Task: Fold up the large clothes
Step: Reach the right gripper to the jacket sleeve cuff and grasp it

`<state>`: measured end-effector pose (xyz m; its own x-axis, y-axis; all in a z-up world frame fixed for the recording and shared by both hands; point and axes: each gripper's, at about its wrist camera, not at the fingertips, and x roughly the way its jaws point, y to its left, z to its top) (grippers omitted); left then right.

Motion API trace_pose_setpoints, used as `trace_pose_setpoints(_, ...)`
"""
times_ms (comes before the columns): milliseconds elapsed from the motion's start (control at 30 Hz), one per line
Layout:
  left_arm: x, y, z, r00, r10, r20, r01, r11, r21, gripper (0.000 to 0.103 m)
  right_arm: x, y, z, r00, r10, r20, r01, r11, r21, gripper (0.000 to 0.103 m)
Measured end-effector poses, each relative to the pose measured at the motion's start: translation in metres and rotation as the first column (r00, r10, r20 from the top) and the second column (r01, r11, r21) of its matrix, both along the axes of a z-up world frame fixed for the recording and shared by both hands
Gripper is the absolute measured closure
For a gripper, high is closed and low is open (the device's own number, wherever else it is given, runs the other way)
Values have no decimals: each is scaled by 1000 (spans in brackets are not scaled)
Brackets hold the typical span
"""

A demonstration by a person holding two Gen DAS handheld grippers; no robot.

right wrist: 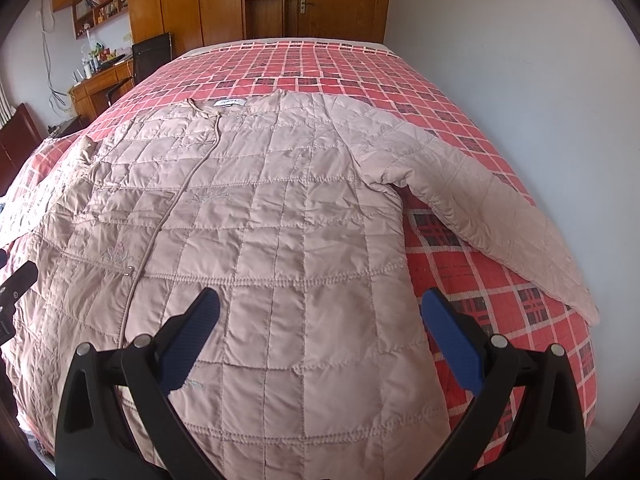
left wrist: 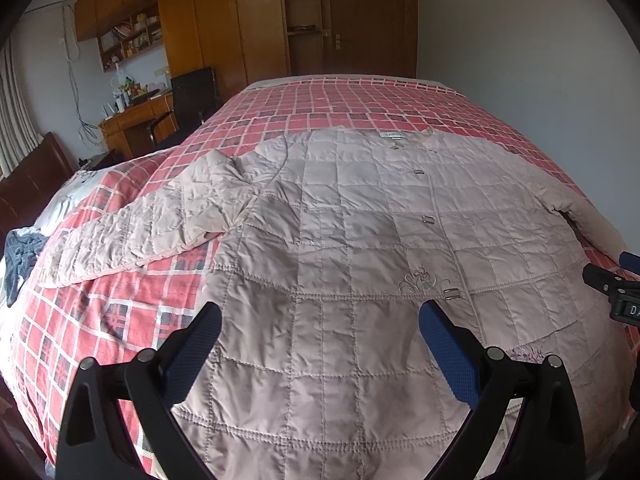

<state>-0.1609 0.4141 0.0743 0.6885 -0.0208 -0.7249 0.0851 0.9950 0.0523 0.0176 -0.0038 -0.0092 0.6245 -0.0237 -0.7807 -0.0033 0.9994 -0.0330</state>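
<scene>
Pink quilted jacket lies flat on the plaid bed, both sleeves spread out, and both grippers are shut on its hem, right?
Not quite: both the left gripper and right gripper are open above the jacket, as each wrist view shows. The rest stands.

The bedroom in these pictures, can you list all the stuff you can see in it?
quilted jacket: one, pale pink, spread flat on the bed, sleeves out to both sides
bedspread: one, red plaid, covering the bed
dark cloth: one, grey-blue, bunched at the bed's left edge
wardrobe: one, brown wood, far wall
door: one, brown wood, beside the wardrobe
desk: one, brown wood, far left, cluttered
chair: one, black, by the desk
bookshelf: one, brown wood, above the desk
left gripper: one, black with blue pads, open over the jacket hem
right gripper: one, same colours, open over the jacket hem
</scene>
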Motion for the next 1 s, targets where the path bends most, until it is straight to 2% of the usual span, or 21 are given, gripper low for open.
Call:
trace_pose_setpoints(700,2,0,-4,1000,12,-11,-12,1000,-3,4,3,-5,-2,1000,6,5,-6,1000,11,3)
trace_pose_setpoints(800,4,0,-4,1000,2,-22,-2,1000,-17,4,8,-22,-6,999,-14,-34,17,995,96,3)
trace_pose_setpoints(833,6,-1,-4,1000,0,-26,0,1000,-16,4,12,-35,-8,997,-34,-65,43,987,153,3)
trace_pose_setpoints(1000,17,1,-3,999,1,-48,-1,1000,-14,4,22,-115,-20,966,-155,-208,219,917,334,3)
